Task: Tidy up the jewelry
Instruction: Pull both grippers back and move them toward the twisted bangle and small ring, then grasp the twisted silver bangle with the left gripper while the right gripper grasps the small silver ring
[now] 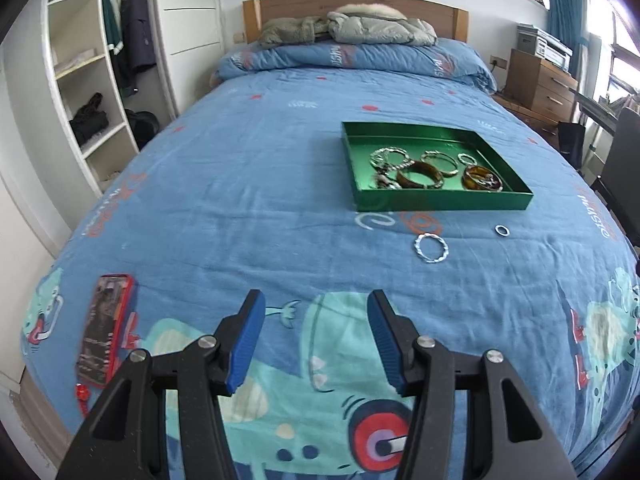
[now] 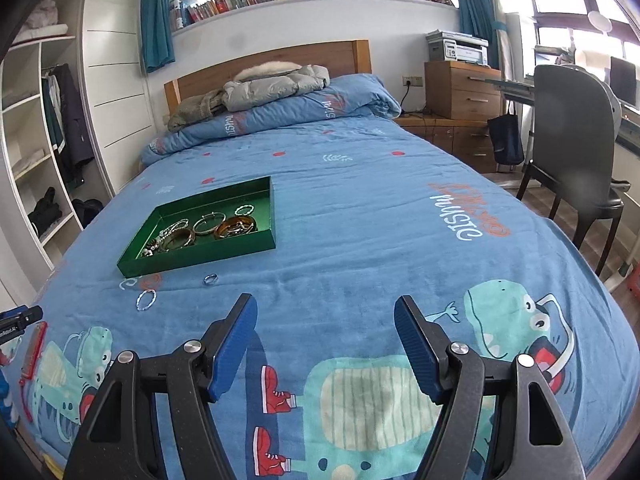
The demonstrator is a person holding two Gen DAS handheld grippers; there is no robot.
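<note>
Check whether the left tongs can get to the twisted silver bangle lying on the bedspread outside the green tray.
Probably yes. The left tongs are open and empty, and the twisted silver bangle lies flat on bare bedspread ahead and to their right, clear of the green tray, with nothing between.

Left gripper [image 1: 316, 298] with matte black triangular-cutout arms, ribbed blue finger pads [image 1: 249, 340], round silver pivot screws at each joint, right gripper [image 2: 325, 303] of identical build, black linkage, blue textured pads [image 2: 416, 344], silver screw heads toward 5 and 7 o'clock
</note>
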